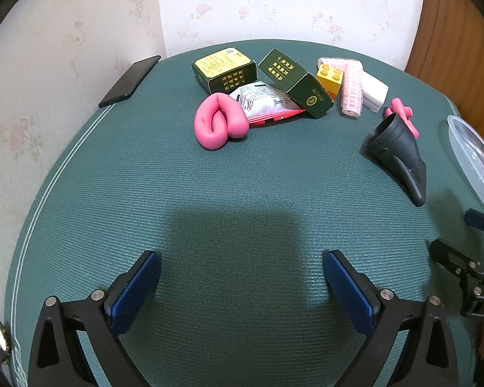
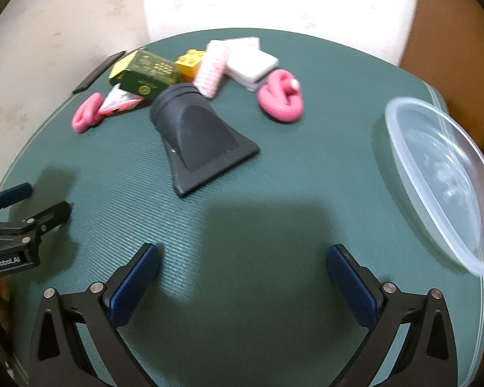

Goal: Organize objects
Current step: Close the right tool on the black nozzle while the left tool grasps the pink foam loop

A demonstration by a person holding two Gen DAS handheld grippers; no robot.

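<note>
Two hand-held tongs are hovering low over a desk (image 1: 113, 174) covered in a dark green ribbed mat. The left tongs (image 1: 242, 277) are gaping wide and holding nothing, their blue-padded fingers (image 1: 135, 290) pointing toward a cluster of things at the far side. The right tongs (image 2: 243, 272) are likewise spread wide and gripping nothing.

In the cluster, a pink folded rubbery loop (image 1: 217, 122) is lying nearest, touching a white and red snack packet (image 1: 264, 100). Two dark green boxes with gold lettering are sitting behind: one (image 1: 226, 69) is lying flat, the other (image 1: 295, 84) is leaning tilted across the packet. Just right of it are sitting a yellow toy brick (image 1: 329, 75), a pink-printed roll (image 1: 351, 88) and a white tissue pack (image 1: 374, 92).

A black flared nozzle (image 2: 196, 132) is lying on its side apart from the cluster, with a second pink loop (image 2: 280, 96) beyond it. A clear plastic bowl (image 2: 442, 177) is sitting at the desk's right edge. A black phone (image 1: 130, 80) is resting at the far left edge.
</note>
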